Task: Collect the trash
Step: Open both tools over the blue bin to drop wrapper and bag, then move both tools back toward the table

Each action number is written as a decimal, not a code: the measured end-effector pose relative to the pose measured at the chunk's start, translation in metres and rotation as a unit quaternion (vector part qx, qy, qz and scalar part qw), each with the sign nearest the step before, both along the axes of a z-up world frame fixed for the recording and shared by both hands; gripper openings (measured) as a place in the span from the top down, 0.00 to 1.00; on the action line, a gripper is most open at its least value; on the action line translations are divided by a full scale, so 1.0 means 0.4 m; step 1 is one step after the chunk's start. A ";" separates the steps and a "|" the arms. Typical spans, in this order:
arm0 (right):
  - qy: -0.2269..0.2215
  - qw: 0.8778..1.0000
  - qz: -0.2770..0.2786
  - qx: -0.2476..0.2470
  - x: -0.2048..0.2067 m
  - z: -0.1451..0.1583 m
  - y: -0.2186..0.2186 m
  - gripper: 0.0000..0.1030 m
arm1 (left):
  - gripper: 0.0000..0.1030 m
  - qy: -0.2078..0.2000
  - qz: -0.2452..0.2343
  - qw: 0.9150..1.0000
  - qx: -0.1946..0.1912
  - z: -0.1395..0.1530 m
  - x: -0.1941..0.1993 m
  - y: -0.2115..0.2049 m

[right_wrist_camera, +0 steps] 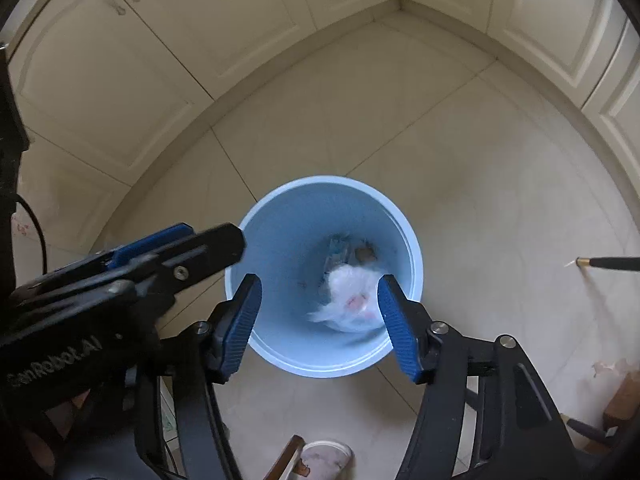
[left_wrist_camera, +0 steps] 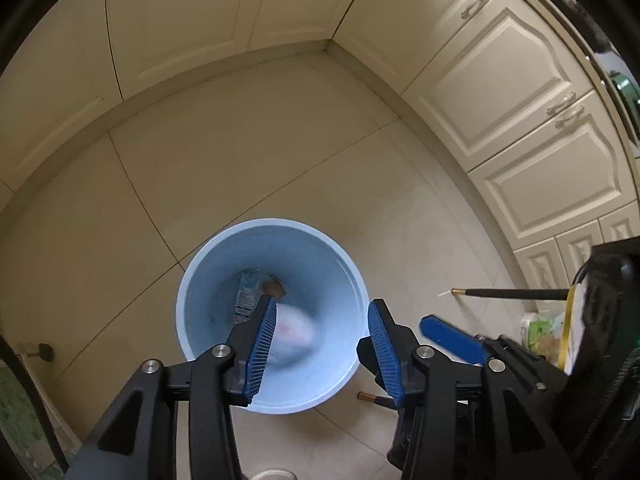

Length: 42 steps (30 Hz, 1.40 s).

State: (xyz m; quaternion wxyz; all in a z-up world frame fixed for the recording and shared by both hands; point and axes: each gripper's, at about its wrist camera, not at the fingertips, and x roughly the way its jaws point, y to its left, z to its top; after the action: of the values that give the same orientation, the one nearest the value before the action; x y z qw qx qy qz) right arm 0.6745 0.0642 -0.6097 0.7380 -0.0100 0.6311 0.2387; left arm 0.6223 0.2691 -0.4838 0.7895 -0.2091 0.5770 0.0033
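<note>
A light blue bin (left_wrist_camera: pixel 188 280) (right_wrist_camera: pixel 416 248) stands on the tiled floor, right below both grippers. Inside it is a blurred white crumpled piece of trash (left_wrist_camera: pixel 294 334) (right_wrist_camera: pixel 352 300), clear of all pads. Deeper down lie a printed wrapper (left_wrist_camera: pixel 246 296) (right_wrist_camera: pixel 338 254) and a brown scrap (left_wrist_camera: pixel 274 288) (right_wrist_camera: pixel 365 254). My left gripper (left_wrist_camera: pixel 323 304) (right_wrist_camera: pixel 214 234) is open over the bin's mouth with nothing between its blue pads. My right gripper (right_wrist_camera: pixel 319 280) is open too and empty; one of its fingers (left_wrist_camera: pixel 452 338) shows at the bin's right in the left wrist view.
Cream cabinet doors (left_wrist_camera: pixel 500 80) (right_wrist_camera: pixel 100 80) line the floor's corner. A black rod with a gold tip (left_wrist_camera: pixel 508 293) (right_wrist_camera: pixel 608 263) reaches in from the right. A green packet (left_wrist_camera: pixel 540 330), a slipper (right_wrist_camera: pixel 326 458) and a torn brown scrap (right_wrist_camera: pixel 616 372) lie on the floor.
</note>
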 end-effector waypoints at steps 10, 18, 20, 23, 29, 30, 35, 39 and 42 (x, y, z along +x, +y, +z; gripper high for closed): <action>-0.075 0.997 0.009 -0.005 -0.076 0.248 -0.016 0.06 | 0.44 -0.047 0.030 0.994 0.096 0.277 -0.120 -0.018; -0.182 0.983 0.006 -0.016 -0.245 0.566 -0.055 0.00 | 0.33 -0.143 0.056 0.974 0.165 0.591 -0.303 -0.072; -0.217 0.976 0.008 -0.012 -0.300 0.656 -0.070 0.00 | 0.27 -0.180 0.064 0.966 0.172 0.675 -0.359 -0.099; -0.275 0.961 0.001 -0.004 -0.393 0.798 -0.116 0.00 | 0.18 -0.238 0.063 0.951 0.189 0.785 -0.444 -0.180; -0.366 0.930 -0.029 -0.008 -0.559 1.019 -0.226 0.00 | 0.06 -0.330 0.045 0.915 0.227 0.930 -0.624 -0.417; -0.379 0.925 -0.038 -0.006 -0.591 1.050 -0.254 0.00 | 0.06 -0.350 0.045 0.907 0.229 0.953 -0.654 -0.448; -0.443 0.893 -0.080 -0.006 -0.732 1.198 -0.376 0.00 | 0.02 -0.435 0.050 0.866 0.242 0.974 -0.877 -0.580; -0.486 0.867 -0.108 -0.015 -0.833 1.304 -0.447 0.00 | 0.01 -0.485 0.040 0.839 0.242 0.990 -0.969 -0.677; -0.511 0.849 -0.131 -0.012 -0.904 1.363 -0.507 0.00 | 0.01 -0.498 0.028 0.836 0.229 0.956 -1.014 -0.714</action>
State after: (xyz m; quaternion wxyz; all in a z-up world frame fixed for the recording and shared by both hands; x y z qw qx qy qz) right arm 0.3128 -0.1386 -0.0644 0.9807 -0.0562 0.1626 0.0933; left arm 0.2166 -0.0163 -0.1012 0.9951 -0.0120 0.0827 0.0525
